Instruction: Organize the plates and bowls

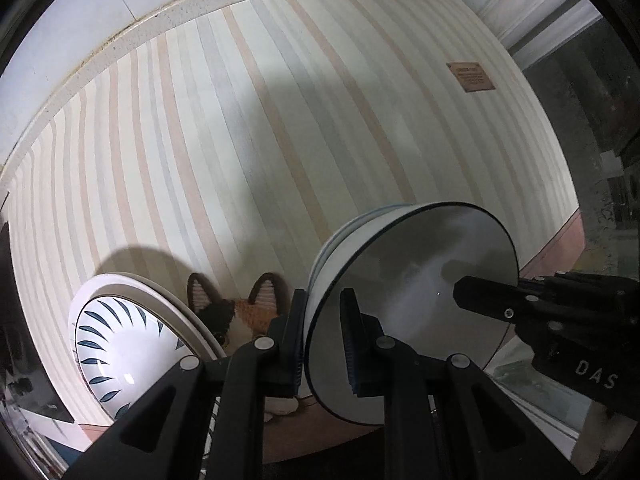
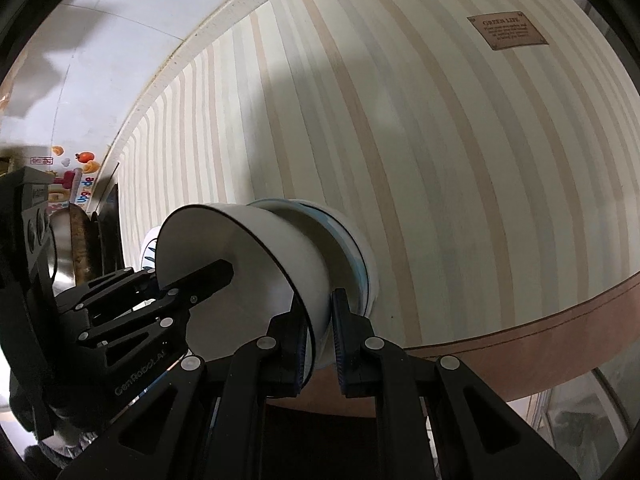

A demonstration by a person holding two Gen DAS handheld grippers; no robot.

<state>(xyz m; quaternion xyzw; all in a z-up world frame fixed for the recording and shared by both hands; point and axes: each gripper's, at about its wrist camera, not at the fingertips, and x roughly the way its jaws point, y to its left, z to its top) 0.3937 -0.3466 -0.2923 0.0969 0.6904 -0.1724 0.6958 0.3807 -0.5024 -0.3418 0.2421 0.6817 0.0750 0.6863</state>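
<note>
Both the left gripper (image 1: 324, 336) and right gripper (image 2: 320, 336) pinch opposite rim sides of a white bowl (image 1: 412, 304). It sits upright, mouth upward, on a blue-rimmed dish (image 2: 352, 248) over the striped tablecloth (image 1: 280, 120).

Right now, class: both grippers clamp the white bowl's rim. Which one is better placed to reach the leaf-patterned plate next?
The left gripper. In its view the plate lies right beside it, on the side away from the bowl. The right gripper has bowl and left gripper in between.
</note>
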